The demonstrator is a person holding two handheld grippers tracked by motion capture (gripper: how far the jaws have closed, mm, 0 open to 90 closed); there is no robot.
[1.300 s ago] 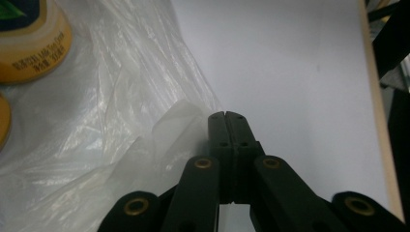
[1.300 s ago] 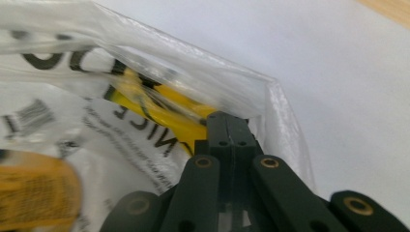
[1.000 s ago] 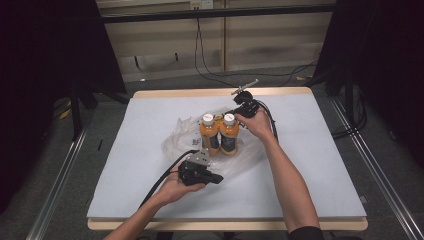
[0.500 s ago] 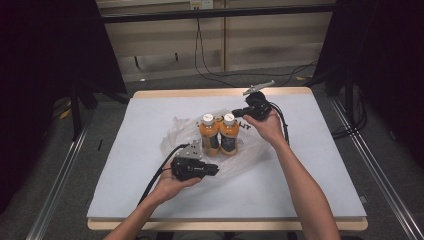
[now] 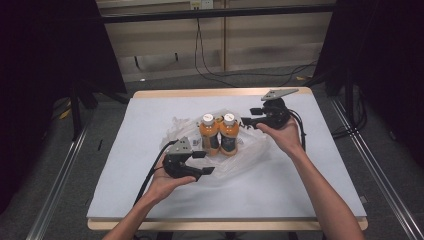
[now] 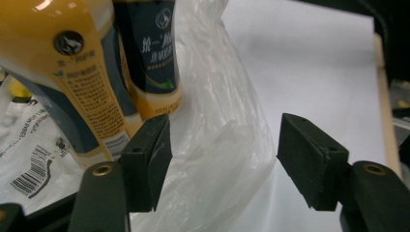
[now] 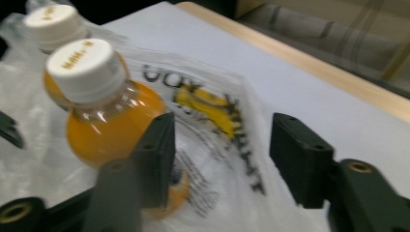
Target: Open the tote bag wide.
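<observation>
Two orange juice bottles point(image 5: 220, 134) with white caps stand upright side by side on a crumpled clear plastic bag point(image 5: 248, 156) in the middle of the white table point(image 5: 325, 190). My left gripper point(image 5: 204, 162) sits just in front of the bottles, over the bag's near edge. Its jaws have just been opening; in the left gripper view point(image 6: 225, 162) loose bag film point(image 6: 217, 145) lies between the pads, unpressed, with the bottles point(image 6: 72, 87) at the left. My right gripper point(image 5: 246, 122) hovers right of the bottles, its jaws also just opened and empty point(image 7: 222, 159) above the printed bag point(image 7: 217, 121), beside a bottle point(image 7: 104, 111).
Cables point(image 5: 152, 172) trail from both grippers across the table. The wooden table edge point(image 5: 200, 93) runs along the back, and dark stands and floor cables lie beyond it.
Both grippers went from shut to open. The right gripper moved rightward and up, away from the bottle tops. The left gripper drew slightly back from the bag.
</observation>
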